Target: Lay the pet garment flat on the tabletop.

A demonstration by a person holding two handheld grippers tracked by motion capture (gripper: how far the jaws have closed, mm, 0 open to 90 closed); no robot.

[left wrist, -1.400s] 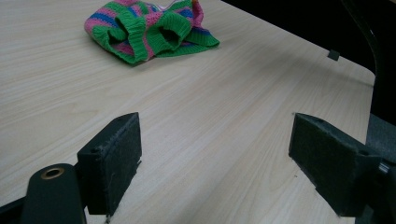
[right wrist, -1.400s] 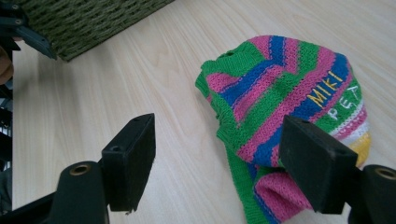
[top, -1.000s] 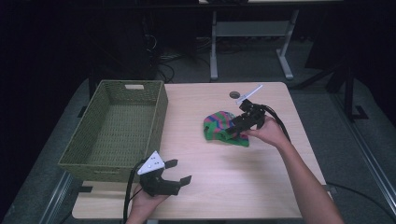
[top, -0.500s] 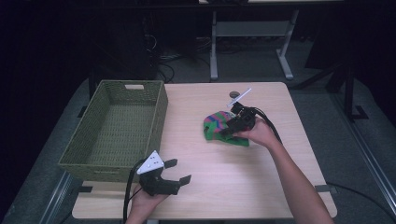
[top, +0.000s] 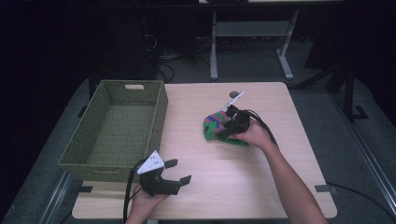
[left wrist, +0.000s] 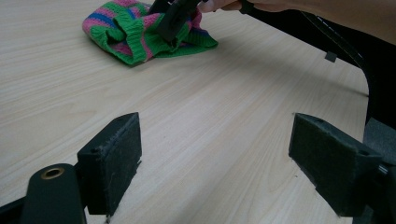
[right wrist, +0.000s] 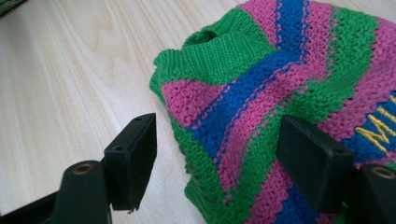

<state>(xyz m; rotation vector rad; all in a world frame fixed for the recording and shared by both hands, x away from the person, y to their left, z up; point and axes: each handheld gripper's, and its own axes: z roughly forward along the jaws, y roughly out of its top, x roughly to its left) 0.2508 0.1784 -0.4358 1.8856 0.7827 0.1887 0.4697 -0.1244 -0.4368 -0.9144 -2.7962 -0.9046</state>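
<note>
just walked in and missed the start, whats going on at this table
A person at a wooden table holds a two-jaw gripper in each hand. The right gripper is down at a crumpled knitted garment striped green, pink and blue, its jaws open with a fold of the knit between them, not yet clamped. The left gripper rests open near the table's front edge, holding nothing. An empty woven basket sits at the left.

Table (top: 280, 186) is seen from above; 2 gripper cameras sit low; striped knit (right wrist: 280, 93) is shared by all 3.
</note>
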